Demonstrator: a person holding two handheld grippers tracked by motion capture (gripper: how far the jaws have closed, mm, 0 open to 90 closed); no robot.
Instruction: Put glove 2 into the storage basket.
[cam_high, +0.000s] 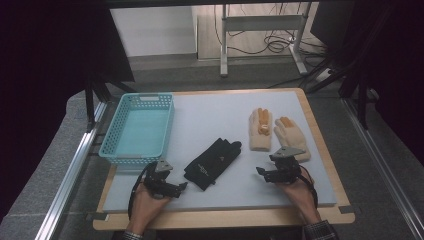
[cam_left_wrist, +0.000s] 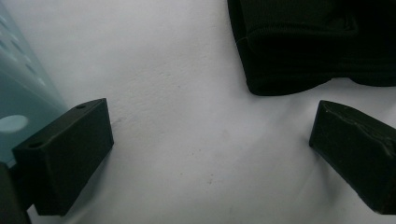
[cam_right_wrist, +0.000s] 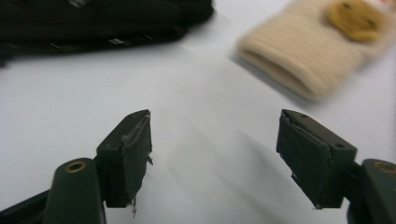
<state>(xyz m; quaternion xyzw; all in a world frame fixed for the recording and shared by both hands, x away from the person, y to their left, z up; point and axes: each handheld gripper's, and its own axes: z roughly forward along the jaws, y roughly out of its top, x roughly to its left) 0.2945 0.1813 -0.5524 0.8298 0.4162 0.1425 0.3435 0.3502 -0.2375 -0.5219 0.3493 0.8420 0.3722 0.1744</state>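
Two grippers, left gripper (cam_high: 181, 187) and right gripper (cam_high: 260, 171), both agape, two beige gloves (cam_high: 274, 132), one black glove (cam_high: 212, 162)

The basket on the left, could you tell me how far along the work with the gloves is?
Nothing looks put away: the basket holds nothing. In hand: both the left gripper and the right gripper are open and hold nothing, on either side of the black gloves. Left: the black gloves and the two beige gloves lie on the mat.
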